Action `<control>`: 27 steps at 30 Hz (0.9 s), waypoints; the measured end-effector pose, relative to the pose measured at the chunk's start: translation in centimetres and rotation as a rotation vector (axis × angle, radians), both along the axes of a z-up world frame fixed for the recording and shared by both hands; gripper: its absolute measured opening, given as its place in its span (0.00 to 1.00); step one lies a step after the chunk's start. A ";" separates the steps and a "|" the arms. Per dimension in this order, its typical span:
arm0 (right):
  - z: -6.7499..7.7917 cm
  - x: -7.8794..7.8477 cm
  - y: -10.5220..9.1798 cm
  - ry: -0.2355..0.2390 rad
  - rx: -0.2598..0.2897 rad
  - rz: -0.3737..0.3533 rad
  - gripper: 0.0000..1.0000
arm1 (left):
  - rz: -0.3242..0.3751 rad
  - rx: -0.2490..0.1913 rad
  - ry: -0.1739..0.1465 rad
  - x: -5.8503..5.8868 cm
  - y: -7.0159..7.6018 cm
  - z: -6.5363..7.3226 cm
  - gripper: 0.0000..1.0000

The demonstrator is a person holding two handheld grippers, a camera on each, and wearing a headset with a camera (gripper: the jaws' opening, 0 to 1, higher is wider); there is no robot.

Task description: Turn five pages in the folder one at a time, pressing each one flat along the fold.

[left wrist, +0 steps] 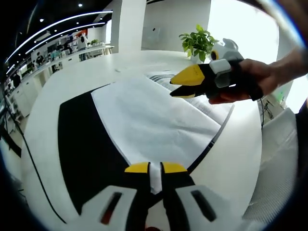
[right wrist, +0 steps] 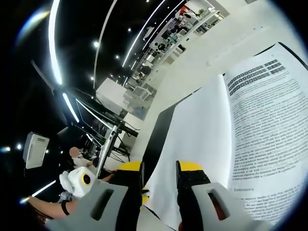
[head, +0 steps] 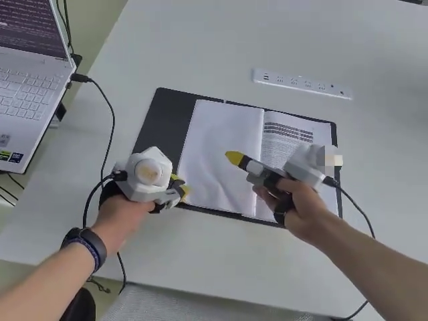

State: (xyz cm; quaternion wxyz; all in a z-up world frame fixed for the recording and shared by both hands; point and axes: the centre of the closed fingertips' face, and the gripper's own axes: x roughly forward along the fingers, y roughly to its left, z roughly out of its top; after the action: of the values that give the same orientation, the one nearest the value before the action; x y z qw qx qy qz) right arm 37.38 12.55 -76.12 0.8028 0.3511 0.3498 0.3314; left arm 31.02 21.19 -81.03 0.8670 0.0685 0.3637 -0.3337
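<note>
**Fold lies just R of the R tongs' tips**

Laptop (head: pixel 27 80) sits at the far L of the desk (head: pixel 200 53), well apart from the work. Next come the L tongs (head: pixel 178 191), at the near-L corner of the open folder (head: pixel 160 127). Their jaws are narrow w/ the near corner of the blank page (head: pixel 217 154) between them. In the L gripper view it looks pinched.

The blank page lies over the L half, on the black cover. The R tongs (head: pixel 234 158) hover above it w/ tips pointing L. Their jaws are part-open and hold nothing.

The fold (head: pixel 263 127) is just R of those tips. Its long axis runs from the near edge to the far edge, away from the person. The R hand is much nearer to it than the L.

So the pressing stroke prob. falls to the R tongs: shift a little R onto the fold, then run along it. The printed page (head: pixel 294 140) lies R of the fold, w/ a power strip (head: pixel 301 83) beyond.
</note>
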 end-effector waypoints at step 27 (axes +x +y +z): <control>0.0 2.3 -3.7 0.000 -0.020 -0.041 0.07 | 0.005 0.045 0.005 -0.7 0.0 0.2 0.00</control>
State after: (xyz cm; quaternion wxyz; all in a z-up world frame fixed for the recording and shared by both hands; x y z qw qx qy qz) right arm 39.64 8.82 -76.11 0.8127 0.3503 0.3460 0.3115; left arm 30.32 21.21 -80.83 0.8651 0.0860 0.3737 -0.3232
